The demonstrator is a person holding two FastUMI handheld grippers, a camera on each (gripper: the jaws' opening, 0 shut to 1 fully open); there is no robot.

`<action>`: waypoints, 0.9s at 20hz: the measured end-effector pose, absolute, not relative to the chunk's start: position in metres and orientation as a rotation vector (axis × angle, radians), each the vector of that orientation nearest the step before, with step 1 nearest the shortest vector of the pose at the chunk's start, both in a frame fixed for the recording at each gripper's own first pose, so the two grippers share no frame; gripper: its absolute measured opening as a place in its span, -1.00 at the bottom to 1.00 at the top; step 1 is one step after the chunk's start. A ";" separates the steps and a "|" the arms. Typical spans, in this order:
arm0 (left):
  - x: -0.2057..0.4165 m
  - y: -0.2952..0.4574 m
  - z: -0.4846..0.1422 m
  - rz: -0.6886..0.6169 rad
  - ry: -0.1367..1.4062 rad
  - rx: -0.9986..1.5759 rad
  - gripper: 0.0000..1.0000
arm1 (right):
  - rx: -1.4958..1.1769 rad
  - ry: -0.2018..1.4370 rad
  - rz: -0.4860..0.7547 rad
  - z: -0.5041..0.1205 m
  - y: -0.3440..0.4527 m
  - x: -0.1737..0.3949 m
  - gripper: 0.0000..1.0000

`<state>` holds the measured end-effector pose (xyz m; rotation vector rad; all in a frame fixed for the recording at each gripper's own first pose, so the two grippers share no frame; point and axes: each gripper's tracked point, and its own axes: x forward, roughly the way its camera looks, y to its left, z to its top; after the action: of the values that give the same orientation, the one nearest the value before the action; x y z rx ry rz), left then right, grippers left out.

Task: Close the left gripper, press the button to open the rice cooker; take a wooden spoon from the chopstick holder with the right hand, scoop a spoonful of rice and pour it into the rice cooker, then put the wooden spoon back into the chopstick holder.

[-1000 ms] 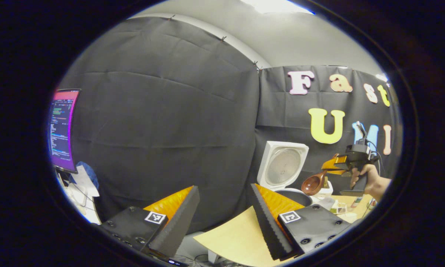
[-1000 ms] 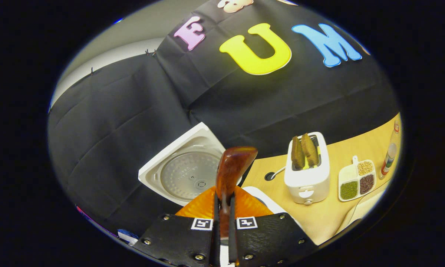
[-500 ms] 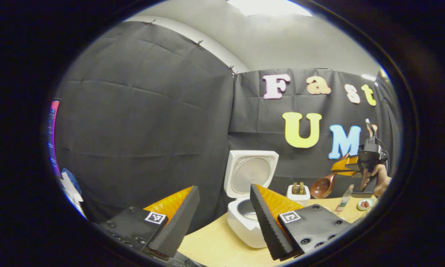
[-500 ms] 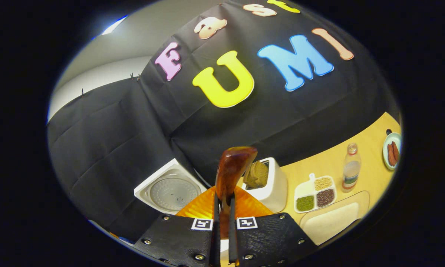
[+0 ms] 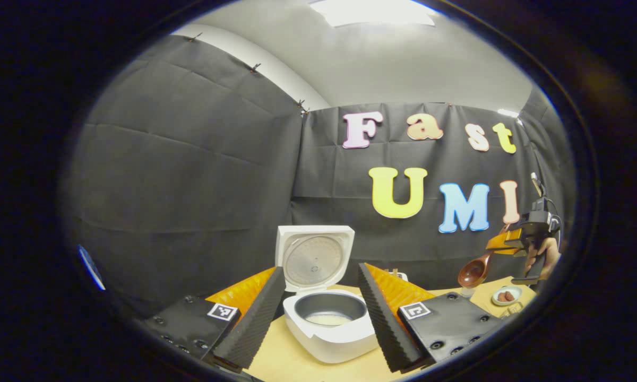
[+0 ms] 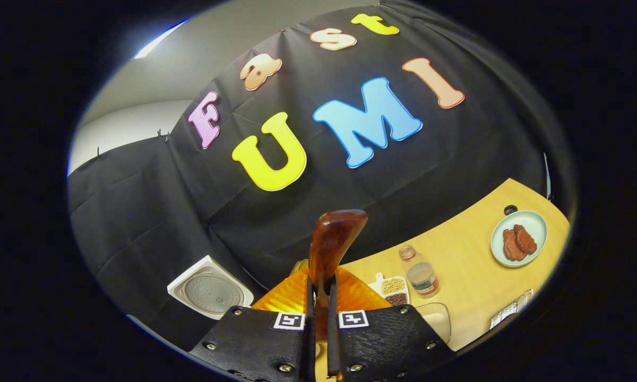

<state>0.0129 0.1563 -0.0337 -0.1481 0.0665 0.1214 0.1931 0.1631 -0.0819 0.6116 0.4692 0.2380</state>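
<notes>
Wooden spoon [image 6: 332,244] pinched upright in right hand-held gripper [image 6: 318,323]; left hand-held gripper [image 5: 318,318] spread around rice cooker [image 5: 329,323].

One white rice cooker [image 5: 324,318] with its lid up, one brown wooden spoon [image 6: 332,244], one clear plastic bottle [image 6: 420,273], one pale round plate [image 6: 531,225] carrying two reddish-brown pieces [image 6: 517,243], and one white divided dish [image 6: 390,286] of beans.

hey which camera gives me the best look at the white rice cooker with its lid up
The left gripper view: the white rice cooker sits between that gripper's spread fingers, lid raised and its metal inner pot visible. In the right gripper view just the raised lid shows, low at the left, beside the closed right gripper that holds the brown wooden spoon.
</notes>
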 end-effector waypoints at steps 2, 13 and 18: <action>0.016 0.142 -0.031 0.103 0.062 -0.151 0.90 | 0.587 0.462 0.206 -0.083 0.136 0.187 -0.82; 0.020 0.063 -0.014 -0.007 0.043 -0.162 0.90 | 0.513 0.428 0.029 -0.098 -0.001 0.155 -0.82; 0.022 0.031 -0.008 -0.066 0.050 -0.160 0.90 | 0.501 0.464 -0.043 -0.124 -0.049 0.133 -0.82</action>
<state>0.0217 0.0310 -0.0075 -0.1598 0.0503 -0.0661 0.1326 -0.0487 -0.1244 0.5008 0.4637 -0.0426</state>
